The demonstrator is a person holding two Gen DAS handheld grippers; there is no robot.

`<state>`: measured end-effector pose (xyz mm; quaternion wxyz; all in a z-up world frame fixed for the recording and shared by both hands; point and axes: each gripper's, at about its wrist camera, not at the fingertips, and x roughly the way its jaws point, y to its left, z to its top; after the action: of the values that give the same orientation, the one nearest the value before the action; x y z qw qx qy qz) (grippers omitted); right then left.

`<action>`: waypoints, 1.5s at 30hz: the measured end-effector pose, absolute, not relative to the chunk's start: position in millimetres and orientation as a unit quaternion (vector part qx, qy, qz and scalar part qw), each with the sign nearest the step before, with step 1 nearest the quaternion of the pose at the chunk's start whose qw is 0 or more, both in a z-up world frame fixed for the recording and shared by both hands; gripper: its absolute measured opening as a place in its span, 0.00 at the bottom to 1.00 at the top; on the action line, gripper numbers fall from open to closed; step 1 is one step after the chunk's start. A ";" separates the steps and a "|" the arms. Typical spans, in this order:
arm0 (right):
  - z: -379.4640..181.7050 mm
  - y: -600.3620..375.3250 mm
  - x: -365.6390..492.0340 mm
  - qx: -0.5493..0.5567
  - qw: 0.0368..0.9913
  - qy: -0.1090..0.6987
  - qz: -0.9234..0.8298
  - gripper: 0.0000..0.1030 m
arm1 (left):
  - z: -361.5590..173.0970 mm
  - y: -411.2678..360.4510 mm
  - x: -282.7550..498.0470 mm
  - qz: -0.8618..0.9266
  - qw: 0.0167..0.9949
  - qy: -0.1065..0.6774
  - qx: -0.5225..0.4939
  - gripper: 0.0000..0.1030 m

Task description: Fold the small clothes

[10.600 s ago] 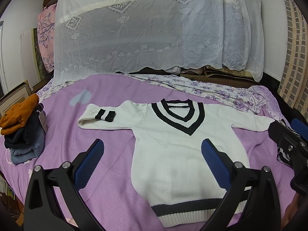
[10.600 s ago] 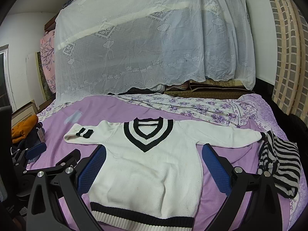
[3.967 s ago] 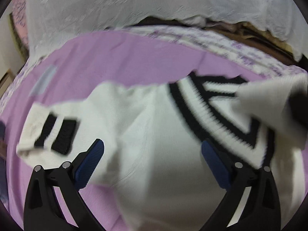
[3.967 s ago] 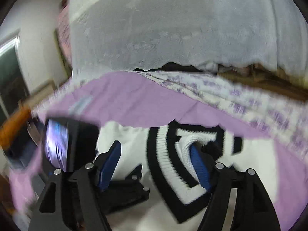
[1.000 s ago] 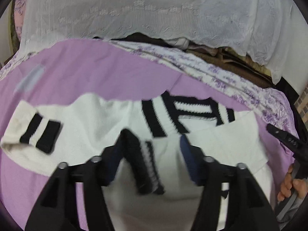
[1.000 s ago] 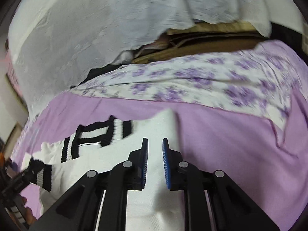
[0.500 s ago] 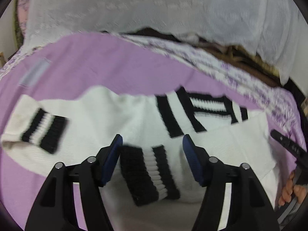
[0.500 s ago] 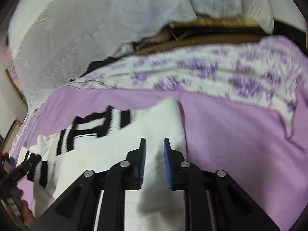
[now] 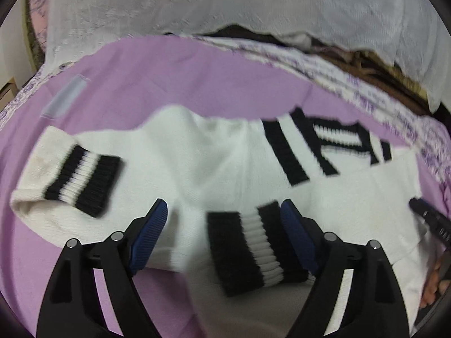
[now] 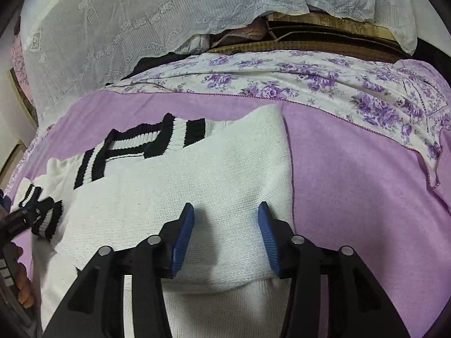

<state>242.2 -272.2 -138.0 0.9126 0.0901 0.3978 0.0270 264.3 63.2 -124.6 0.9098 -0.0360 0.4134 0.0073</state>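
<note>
Sweater (image 10: 197, 186): lay on your purple bedspread (image 10: 352, 174), right sleeve folded across its chest.
Cuff (image 9: 253, 248): striped, between your left gripper (image 9: 224, 222) pads, unpinched.
Left jaws: just widened.
Right gripper (image 10: 225, 225): jaws just parted, over white knit.

Bare purple bed cover (image 10: 352, 174) lies open to the right of the white sweater (image 10: 197, 186) and beyond its collar, room enough for a claw to pass. At the far side a draped lace cloth (image 10: 141, 19) and stacked bedding (image 10: 310, 36) close the way. On the left, one striped cuff (image 9: 81, 177) lies flat.
</note>
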 end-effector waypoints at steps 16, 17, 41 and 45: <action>-142.3 -260.0 249.4 0.078 0.912 0.399 0.046 0.67 | -127.3 159.6 227.5 0.092 0.908 0.378 0.157 0.78; -142.3 -260.6 249.4 0.080 0.912 0.399 0.047 0.67 | -127.6 162.4 226.7 0.091 0.908 0.375 0.164 0.78; -143.0 -255.6 249.8 0.069 0.913 0.400 0.047 0.71 | -117.2 235.6 254.8 0.047 0.926 0.373 0.029 0.12; -142.3 -256.9 250.0 0.072 0.913 0.399 0.049 0.71 | -104.3 239.0 249.5 0.043 0.928 0.370 -0.012 0.12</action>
<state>250.0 -256.9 -142.3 0.9130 0.0720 0.3986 0.0487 249.5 239.0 -104.3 0.9281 -0.0116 0.3696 0.0431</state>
